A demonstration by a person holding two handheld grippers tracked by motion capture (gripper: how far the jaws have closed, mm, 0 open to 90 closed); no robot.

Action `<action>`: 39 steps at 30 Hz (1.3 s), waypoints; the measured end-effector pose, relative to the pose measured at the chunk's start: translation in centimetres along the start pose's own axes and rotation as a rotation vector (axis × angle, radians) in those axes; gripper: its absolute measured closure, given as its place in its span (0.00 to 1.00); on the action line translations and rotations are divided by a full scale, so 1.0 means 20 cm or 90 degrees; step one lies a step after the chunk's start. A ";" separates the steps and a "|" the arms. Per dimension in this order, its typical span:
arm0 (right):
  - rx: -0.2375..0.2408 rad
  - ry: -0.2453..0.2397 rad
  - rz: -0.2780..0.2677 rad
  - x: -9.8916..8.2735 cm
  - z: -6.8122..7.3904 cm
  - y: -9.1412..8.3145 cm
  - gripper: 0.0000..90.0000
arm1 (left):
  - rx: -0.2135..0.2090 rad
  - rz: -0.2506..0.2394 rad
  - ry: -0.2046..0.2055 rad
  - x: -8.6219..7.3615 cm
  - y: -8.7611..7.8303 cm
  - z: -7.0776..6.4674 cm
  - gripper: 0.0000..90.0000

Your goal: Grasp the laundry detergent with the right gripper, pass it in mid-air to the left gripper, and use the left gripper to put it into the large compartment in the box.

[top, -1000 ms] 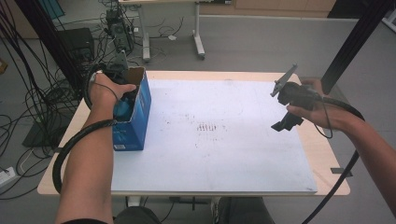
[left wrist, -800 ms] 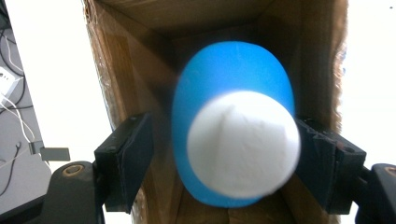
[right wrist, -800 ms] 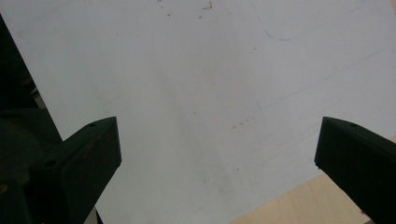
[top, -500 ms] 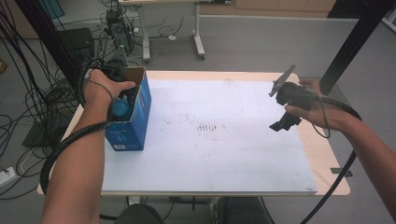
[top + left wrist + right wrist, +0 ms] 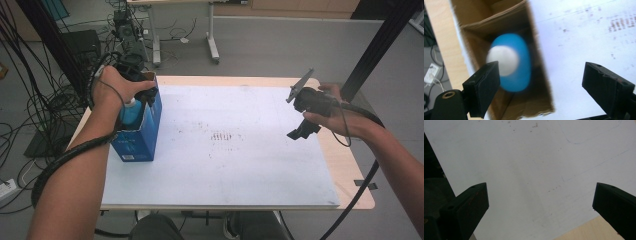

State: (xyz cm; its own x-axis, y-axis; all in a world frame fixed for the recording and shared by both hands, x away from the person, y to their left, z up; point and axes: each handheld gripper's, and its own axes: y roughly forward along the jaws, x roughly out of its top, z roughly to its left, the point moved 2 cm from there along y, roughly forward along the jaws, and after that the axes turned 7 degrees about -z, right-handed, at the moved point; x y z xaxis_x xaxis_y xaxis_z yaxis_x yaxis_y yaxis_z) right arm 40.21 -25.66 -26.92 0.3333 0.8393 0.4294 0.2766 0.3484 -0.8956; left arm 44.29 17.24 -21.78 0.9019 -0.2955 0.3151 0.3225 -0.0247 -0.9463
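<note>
An open blue carton (image 5: 139, 137) stands at the left of the white sheet (image 5: 240, 170). Inside it a blue bottle with a white cap (image 5: 130, 111) stands upright. My left gripper (image 5: 148, 94) hovers just over the carton's mouth. In the left gripper view its jaws (image 5: 541, 75) stand apart above the bottle (image 5: 520, 67) and the carton's brown inside (image 5: 486, 17); they have just been opening, and no pad touches the bottle. My right gripper (image 5: 300, 131) hangs open over the right of the sheet, with only the bare sheet (image 5: 524, 157) between its jaws (image 5: 540, 197).
The sheet covers most of the wooden table (image 5: 350, 165), whose bare edge shows at the right. Faint dark marks (image 5: 222, 136) lie mid-sheet. Cables and a dark case (image 5: 82, 47) crowd the floor at the left; a desk's legs (image 5: 212, 35) stand behind.
My left hand has risen and drawn back from the carton, and its jaws have parted off the bottle, which stays inside. The right hand has not moved.
</note>
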 end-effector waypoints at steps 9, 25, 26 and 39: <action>-0.003 0.001 0.012 0.01 -0.03 0.00 0.00 | -0.038 -0.024 0.050 0.08 0.00 -0.19 0.14; -0.005 0.001 0.018 0.04 -0.05 0.02 0.00 | -0.085 -0.047 0.079 0.13 0.02 -0.36 0.14; -0.006 0.001 0.018 0.04 -0.05 0.02 0.00 | -0.086 -0.048 0.083 0.13 0.02 -0.37 0.14; -0.003 0.003 0.019 0.05 -0.06 0.03 0.00 | -0.101 -0.055 0.102 0.15 0.04 -0.45 0.14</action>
State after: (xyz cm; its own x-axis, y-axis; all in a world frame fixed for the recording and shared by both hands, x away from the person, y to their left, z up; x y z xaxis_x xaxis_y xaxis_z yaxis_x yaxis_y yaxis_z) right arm 41.74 -25.08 -26.85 0.3454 0.8475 0.4032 0.2708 0.3213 -0.9074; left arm 44.72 7.76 -22.17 0.8120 -0.4330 0.3914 0.3354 -0.2028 -0.9200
